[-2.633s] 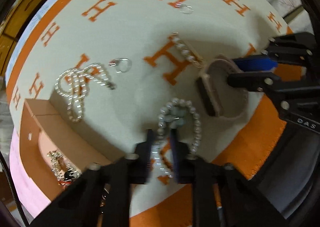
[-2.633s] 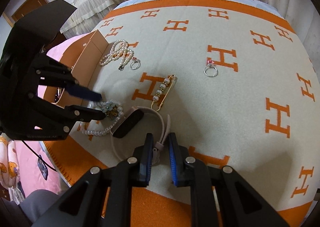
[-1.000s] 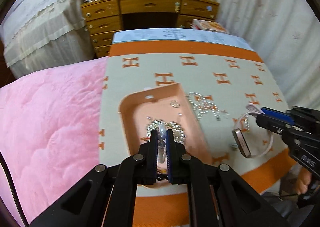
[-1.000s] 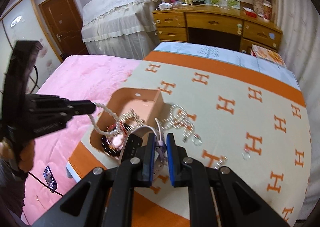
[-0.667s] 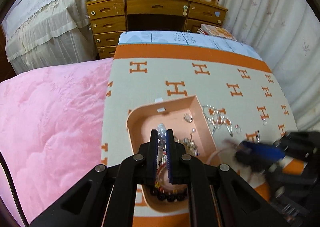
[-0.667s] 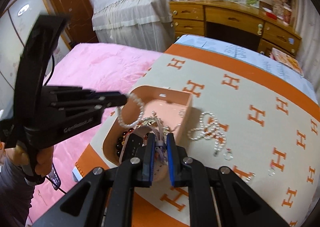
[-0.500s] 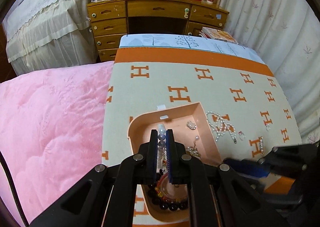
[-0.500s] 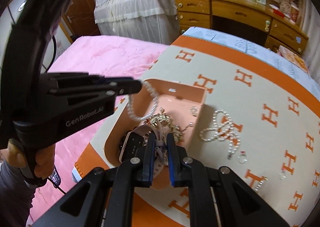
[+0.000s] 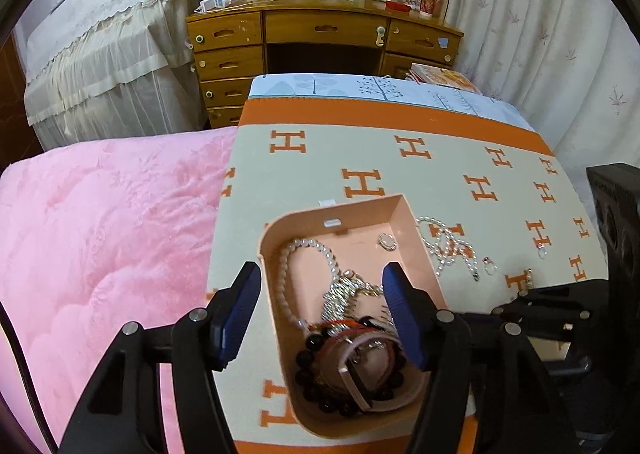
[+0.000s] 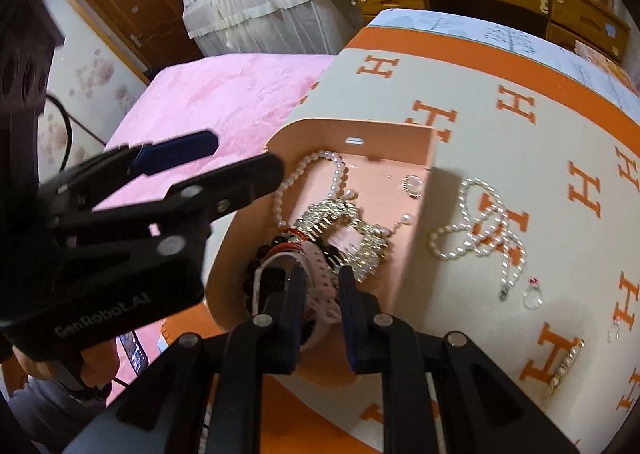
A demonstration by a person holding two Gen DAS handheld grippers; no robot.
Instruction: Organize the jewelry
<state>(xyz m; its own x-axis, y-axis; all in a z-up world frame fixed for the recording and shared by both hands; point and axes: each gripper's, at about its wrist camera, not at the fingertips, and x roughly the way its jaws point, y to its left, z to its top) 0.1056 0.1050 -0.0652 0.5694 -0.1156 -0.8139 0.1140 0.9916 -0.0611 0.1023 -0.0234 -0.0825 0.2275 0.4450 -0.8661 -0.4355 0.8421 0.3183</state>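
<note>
Over the peach box [image 9: 276, 254] on the bed's H-patterned blanket [image 9: 400, 181], my left gripper [image 9: 320, 310] hangs spread wide and empty, its blue pads either side of the pearl bracelet [image 9: 296, 270] that lies loose along the box's left inner wall. My right gripper [image 10: 320, 286] reaches into the near end of the box with its jaws only partly apart around the pink watch strap [image 10: 316, 266]; I cannot tell whether it is gripping the strap or has let go, though the watch [image 9: 356, 366] looks to be resting on the dark bead bracelet [image 9: 320, 394] and glittery chains already inside. I judge the step in hand to be the drop-off of these two pieces. Outside the box, on the blanket, remain a long pearl necklace [image 10: 480, 221], two rings [image 10: 532, 294] and a pearl pin [image 10: 564, 370]. Next I should free the watch fully, lift both grippers clear without snagging chains, and go for the necklace, pinching a strand low against the soft blanket.
</note>
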